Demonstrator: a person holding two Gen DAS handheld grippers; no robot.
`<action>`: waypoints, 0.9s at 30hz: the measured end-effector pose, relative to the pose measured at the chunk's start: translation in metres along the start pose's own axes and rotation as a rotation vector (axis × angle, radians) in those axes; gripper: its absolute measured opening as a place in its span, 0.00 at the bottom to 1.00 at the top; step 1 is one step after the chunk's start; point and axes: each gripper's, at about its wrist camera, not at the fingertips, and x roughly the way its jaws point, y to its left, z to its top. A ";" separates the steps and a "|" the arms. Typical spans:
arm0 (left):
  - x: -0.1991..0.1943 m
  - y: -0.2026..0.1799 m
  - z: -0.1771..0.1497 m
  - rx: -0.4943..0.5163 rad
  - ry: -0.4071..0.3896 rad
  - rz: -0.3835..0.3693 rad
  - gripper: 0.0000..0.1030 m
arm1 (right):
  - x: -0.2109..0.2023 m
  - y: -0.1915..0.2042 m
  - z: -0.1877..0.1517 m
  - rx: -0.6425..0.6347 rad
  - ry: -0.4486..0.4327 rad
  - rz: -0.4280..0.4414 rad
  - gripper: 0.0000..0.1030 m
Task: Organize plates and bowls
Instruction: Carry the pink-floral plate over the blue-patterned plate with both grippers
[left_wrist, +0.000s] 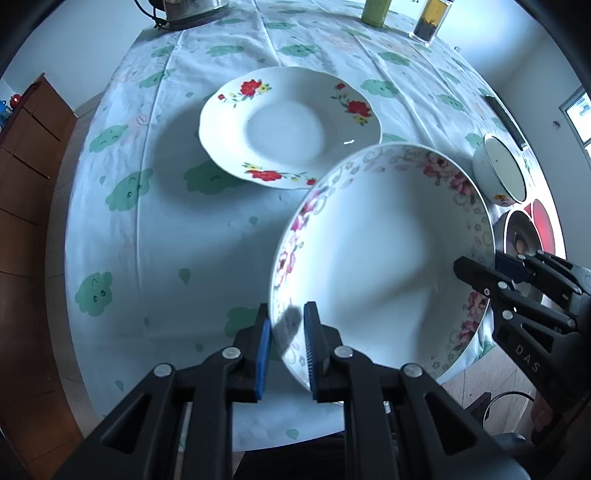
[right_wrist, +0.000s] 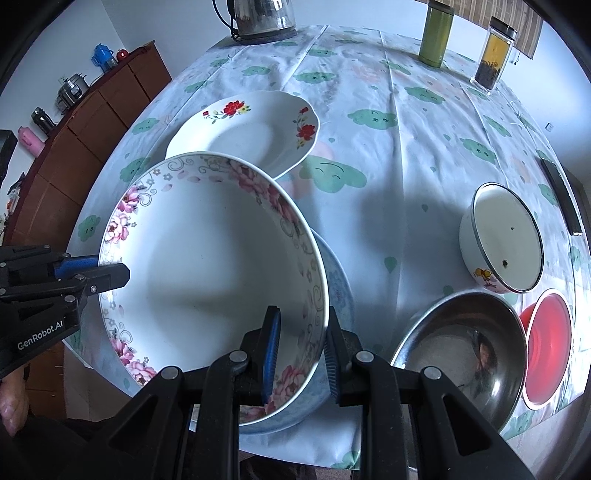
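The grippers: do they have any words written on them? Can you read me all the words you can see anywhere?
"GenRobot.AI" is on the left gripper, on its black body.
"DAS" is on the right gripper, on its black arm; any further letters are cut off.
No other words are readable: the plates, bowls, jars and tablecloth carry only pictures.

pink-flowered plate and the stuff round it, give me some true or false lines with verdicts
1. Both hand-held grippers clamp the pink-flowered plate, the left hand-held gripper and the right hand-held gripper on opposite rims. True.
2. The red-flowered plate is stacked on the held plate. False: it lies on the tablecloth beyond it.
3. The steel bowl sits beside a red bowl. True.
4. The white enamel bowl is full of soup. False: it looks empty.
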 end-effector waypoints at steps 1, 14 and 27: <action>0.000 -0.001 0.000 0.002 0.001 0.000 0.13 | 0.000 -0.001 0.000 0.002 0.001 0.000 0.24; 0.007 -0.008 0.000 0.002 0.017 -0.006 0.13 | 0.003 -0.007 -0.003 0.004 0.013 -0.007 0.24; 0.014 -0.010 -0.001 -0.003 0.042 -0.014 0.13 | 0.003 -0.005 -0.004 -0.025 0.010 -0.032 0.24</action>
